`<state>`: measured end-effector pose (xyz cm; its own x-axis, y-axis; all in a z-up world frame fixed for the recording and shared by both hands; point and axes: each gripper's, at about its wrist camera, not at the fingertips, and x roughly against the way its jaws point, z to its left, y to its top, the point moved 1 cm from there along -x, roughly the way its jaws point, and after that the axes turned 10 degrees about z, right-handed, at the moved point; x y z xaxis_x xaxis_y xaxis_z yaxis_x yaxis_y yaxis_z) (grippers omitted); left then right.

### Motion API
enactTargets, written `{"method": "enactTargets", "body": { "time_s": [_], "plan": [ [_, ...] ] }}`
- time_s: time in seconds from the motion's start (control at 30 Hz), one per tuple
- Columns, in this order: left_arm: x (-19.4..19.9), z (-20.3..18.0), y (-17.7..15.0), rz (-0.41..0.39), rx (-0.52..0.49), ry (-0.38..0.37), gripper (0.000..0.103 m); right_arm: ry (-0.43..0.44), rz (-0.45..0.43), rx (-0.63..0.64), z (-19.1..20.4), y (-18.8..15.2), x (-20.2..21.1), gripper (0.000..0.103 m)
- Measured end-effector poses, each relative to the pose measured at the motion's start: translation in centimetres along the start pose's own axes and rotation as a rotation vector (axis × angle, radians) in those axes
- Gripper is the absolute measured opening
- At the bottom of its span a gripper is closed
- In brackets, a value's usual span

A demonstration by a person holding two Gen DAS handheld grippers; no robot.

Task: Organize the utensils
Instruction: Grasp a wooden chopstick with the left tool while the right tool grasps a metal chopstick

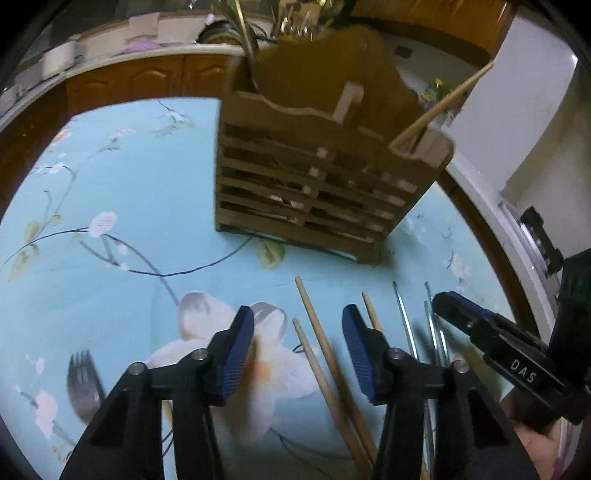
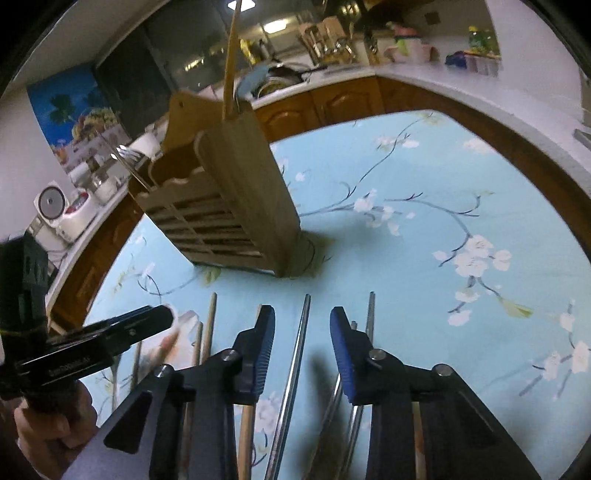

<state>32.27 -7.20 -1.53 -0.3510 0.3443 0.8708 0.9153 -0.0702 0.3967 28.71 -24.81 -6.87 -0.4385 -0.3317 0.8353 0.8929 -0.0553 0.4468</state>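
Here, pale wooden chopsticks (image 1: 317, 343) lie loose.

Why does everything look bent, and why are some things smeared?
Both views come through fisheye lenses, so the counter edge curves and the corners go black. In the left wrist view the wooden holder and the fork are smeared by motion. In the right wrist view the ceiling lamp glares in the dark window.
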Motion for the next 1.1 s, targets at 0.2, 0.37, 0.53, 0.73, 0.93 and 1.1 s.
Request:
{"method": "enactTargets", "body": {
  "time_s": [0.2, 0.37, 0.53, 0.73, 0.93, 1.1],
  "plan": [
    [-3.3, -0.3, 2.4, 0.055, -0.012, 0.023, 0.038, -0.025, 0.063, 0.034, 0.2, 0.5, -1.9, 0.019],
    [-5.2, -0.9, 2.8, 0.074, -0.022, 0.052, 0.026, -0.069, 0.089, 0.088, 0.9, 0.8, -3.2, 0.017],
    [-6.4, -2.7, 2.7, 0.073, -0.121, 0.112, 0.011, -0.146, 0.100, 0.159, 2.0, 0.9, -3.7, 0.014],
    [-7.2, -3.9, 2.4, 0.057, -0.158, 0.111, 0.005, -0.133, 0.097, 0.134, 1.7, 0.9, -3.4, 0.006],
    [-5.5, -3.3, 1.8, 0.017, -0.118, 0.044, 0.003, -0.048, 0.044, 0.067, 1.7, 0.8, -1.1, 0.004],
    [-1.6, -2.8, 1.0, -0.056, -0.086, -0.027, 0.003, 0.008, -0.031, 0.040, 1.9, 0.8, 2.6, 0.004]
  ]
}}
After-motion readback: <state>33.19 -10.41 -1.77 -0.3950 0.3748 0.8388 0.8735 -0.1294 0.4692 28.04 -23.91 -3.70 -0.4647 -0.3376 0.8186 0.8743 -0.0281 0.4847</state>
